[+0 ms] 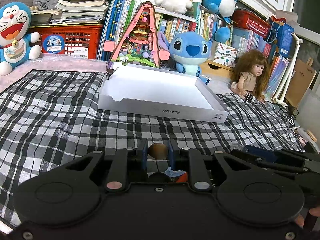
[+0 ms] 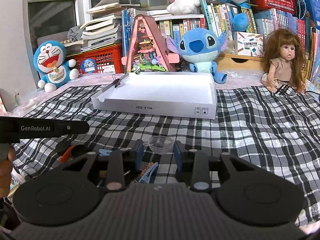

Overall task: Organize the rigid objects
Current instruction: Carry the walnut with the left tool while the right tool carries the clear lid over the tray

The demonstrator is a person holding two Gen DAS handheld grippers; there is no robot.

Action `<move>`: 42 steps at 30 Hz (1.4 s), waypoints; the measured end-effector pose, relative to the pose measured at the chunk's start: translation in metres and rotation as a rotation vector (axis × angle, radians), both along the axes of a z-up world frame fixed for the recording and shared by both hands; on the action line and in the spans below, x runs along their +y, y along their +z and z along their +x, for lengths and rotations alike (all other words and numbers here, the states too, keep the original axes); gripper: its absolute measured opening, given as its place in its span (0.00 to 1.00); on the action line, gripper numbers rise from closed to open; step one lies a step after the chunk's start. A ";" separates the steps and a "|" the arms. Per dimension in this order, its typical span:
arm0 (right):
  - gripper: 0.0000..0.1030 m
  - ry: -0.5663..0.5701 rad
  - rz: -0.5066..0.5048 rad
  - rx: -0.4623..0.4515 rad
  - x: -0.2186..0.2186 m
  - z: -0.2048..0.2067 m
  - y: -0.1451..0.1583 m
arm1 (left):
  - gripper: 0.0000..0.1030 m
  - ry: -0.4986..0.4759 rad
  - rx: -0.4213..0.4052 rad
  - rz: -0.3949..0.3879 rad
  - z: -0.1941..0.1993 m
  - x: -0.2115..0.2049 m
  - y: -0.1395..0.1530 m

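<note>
My left gripper is shut on a small brown oval object, held just above the checked cloth. My right gripper is shut on a clear round plastic cup with a small tab on its rim. A shallow white box, seen also as the white box in the right wrist view, lies open and empty a short way ahead of both grippers, with a black binder clip on its far left corner. Blue hair clips and orange pieces lie under the right gripper.
Plush toys line the back: a blue cat, a blue alien. A long-haired doll sits at the right. A pink triangular model house stands behind the box. Books and red crates fill the back. The left gripper's body shows at left.
</note>
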State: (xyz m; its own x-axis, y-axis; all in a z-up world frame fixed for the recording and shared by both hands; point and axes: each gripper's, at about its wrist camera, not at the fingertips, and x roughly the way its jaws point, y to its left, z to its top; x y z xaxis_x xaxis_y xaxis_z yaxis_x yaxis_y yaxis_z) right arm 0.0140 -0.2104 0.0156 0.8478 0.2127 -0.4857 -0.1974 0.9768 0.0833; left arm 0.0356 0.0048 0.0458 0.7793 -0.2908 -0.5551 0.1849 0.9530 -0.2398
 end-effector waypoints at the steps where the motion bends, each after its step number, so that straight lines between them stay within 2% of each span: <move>1: 0.37 0.000 -0.001 0.000 0.000 0.001 0.000 | 0.19 -0.001 0.000 0.003 0.001 0.000 0.000; 11: 0.37 -0.001 0.002 0.000 0.001 0.019 0.006 | 0.19 0.012 -0.030 0.077 0.025 -0.007 0.013; 15: 0.37 -0.002 0.003 -0.003 0.000 0.034 0.012 | 0.19 0.030 -0.049 0.112 0.049 -0.010 0.025; 20: 0.37 -0.012 0.010 0.002 -0.006 0.062 0.023 | 0.19 0.044 -0.040 0.114 0.089 -0.013 0.039; 27: 0.37 -0.041 -0.005 0.046 -0.013 0.113 0.033 | 0.19 0.045 0.007 0.108 0.152 -0.018 0.041; 30: 0.37 -0.054 -0.012 0.091 -0.014 0.139 0.034 | 0.19 0.051 0.068 0.102 0.177 -0.019 0.035; 36: 0.37 -0.066 0.012 0.179 -0.017 0.181 0.032 | 0.19 0.058 0.159 0.086 0.208 -0.020 0.016; 42: 0.37 -0.073 0.016 0.236 -0.013 0.208 0.027 | 0.19 0.060 0.194 0.096 0.228 -0.027 0.006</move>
